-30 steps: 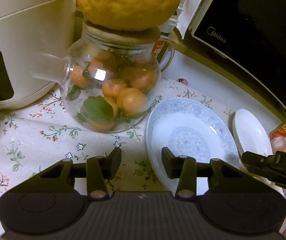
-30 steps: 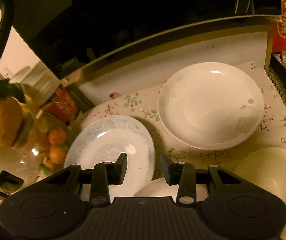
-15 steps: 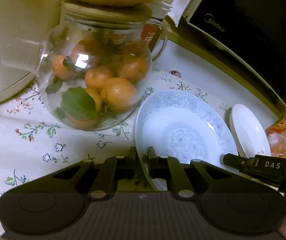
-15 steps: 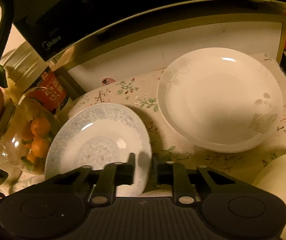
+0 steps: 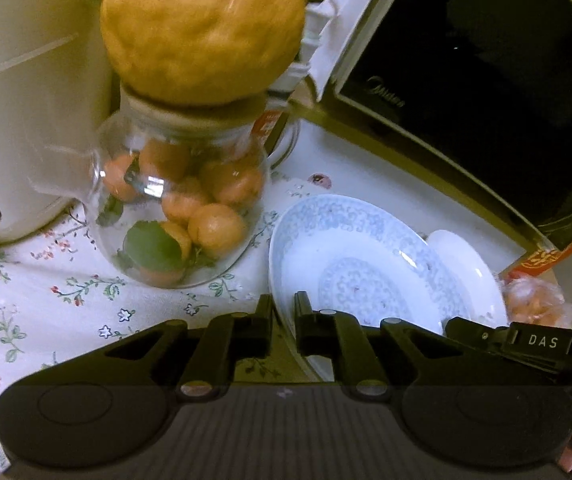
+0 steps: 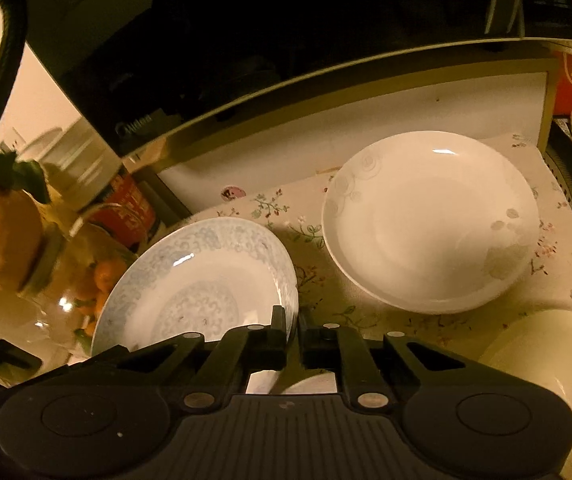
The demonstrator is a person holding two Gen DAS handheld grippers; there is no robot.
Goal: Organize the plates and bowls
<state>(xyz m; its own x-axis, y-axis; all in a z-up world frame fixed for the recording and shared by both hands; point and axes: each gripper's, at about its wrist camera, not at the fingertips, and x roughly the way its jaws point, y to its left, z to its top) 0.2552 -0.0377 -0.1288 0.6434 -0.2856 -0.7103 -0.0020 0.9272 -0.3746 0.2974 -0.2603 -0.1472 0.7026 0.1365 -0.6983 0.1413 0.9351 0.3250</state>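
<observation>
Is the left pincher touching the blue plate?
Touching. In the left wrist view the left gripper has its fingers closed on the blue plate's rim.

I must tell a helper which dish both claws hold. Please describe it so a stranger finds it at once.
Start at the black microwave; on the floral tablecloth before it lie two dishes. Take the one nearer the glass jar of oranges. This blue-patterned plate has pale blue scrollwork, while the white plate beside it is nearly plain.
</observation>
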